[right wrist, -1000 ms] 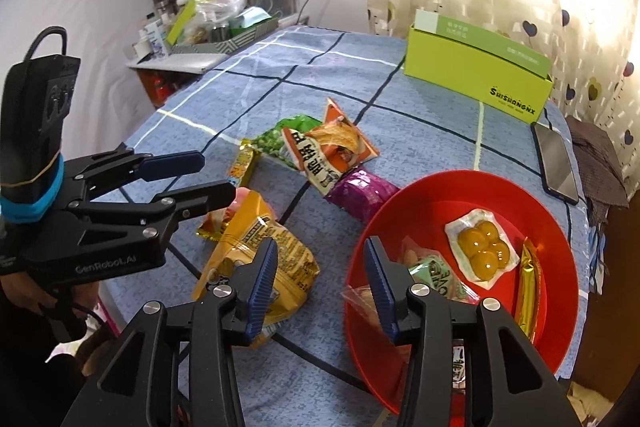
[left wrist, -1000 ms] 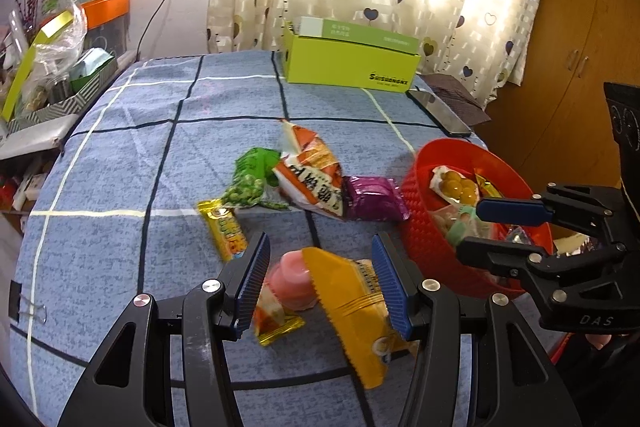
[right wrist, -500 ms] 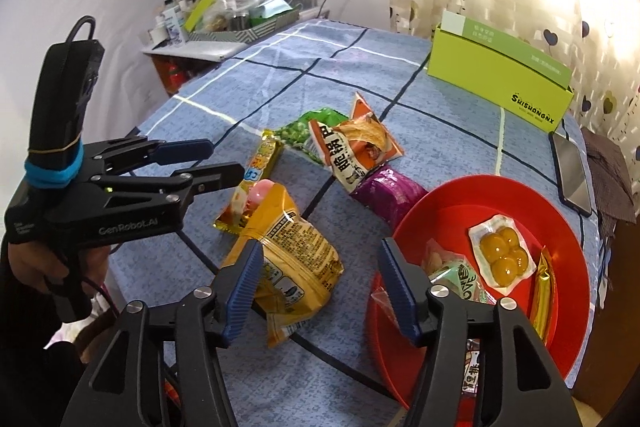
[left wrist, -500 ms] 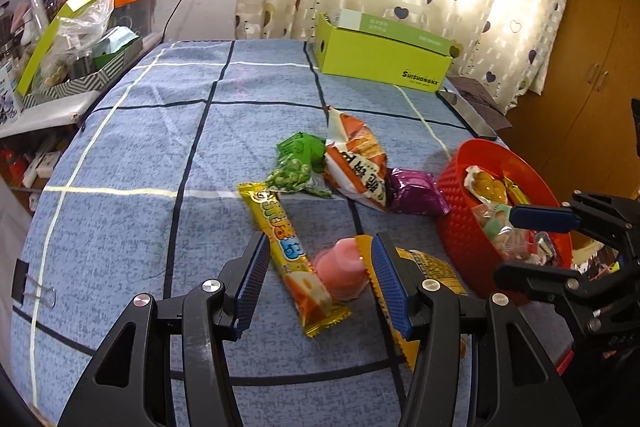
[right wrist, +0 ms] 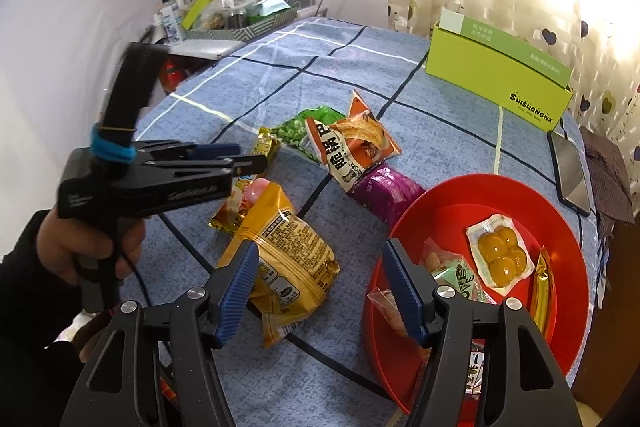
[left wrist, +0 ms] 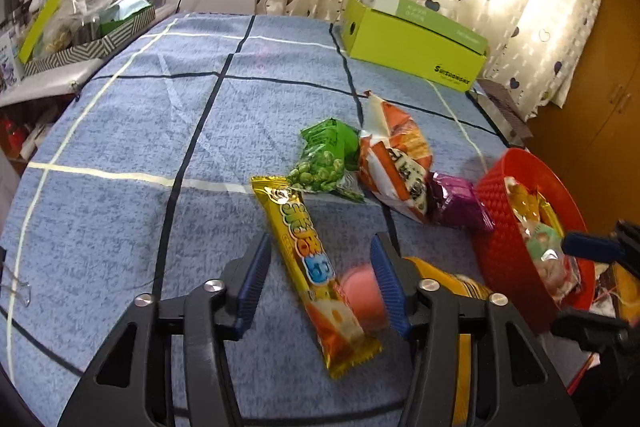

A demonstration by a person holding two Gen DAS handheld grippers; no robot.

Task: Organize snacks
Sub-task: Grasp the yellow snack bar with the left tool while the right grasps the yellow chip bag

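Snacks lie on a blue checked tablecloth (left wrist: 120, 131). My left gripper (left wrist: 320, 267) is open above a long yellow snack bar (left wrist: 308, 263), with a pink jelly cup (left wrist: 362, 295) by its right finger. Beyond lie a green pea packet (left wrist: 324, 159), an orange-white chip bag (left wrist: 396, 159) and a purple packet (left wrist: 458, 203). A red bowl (left wrist: 496, 227) at the right holds several snacks. My right gripper (right wrist: 320, 275) is open and empty, between a yellow snack bag (right wrist: 288, 255) and the red bowl (right wrist: 560, 307).
A lime-green box (left wrist: 412, 43) stands at the table's far side, with a phone (right wrist: 568, 167) to its right. A cluttered side shelf (left wrist: 72, 23) stands at the far left. A binder clip (left wrist: 16, 291) hangs on the table's left edge.
My left gripper has moved left, from over the yellow bag to over the yellow bar. My right gripper has pulled back a little and opened wider.
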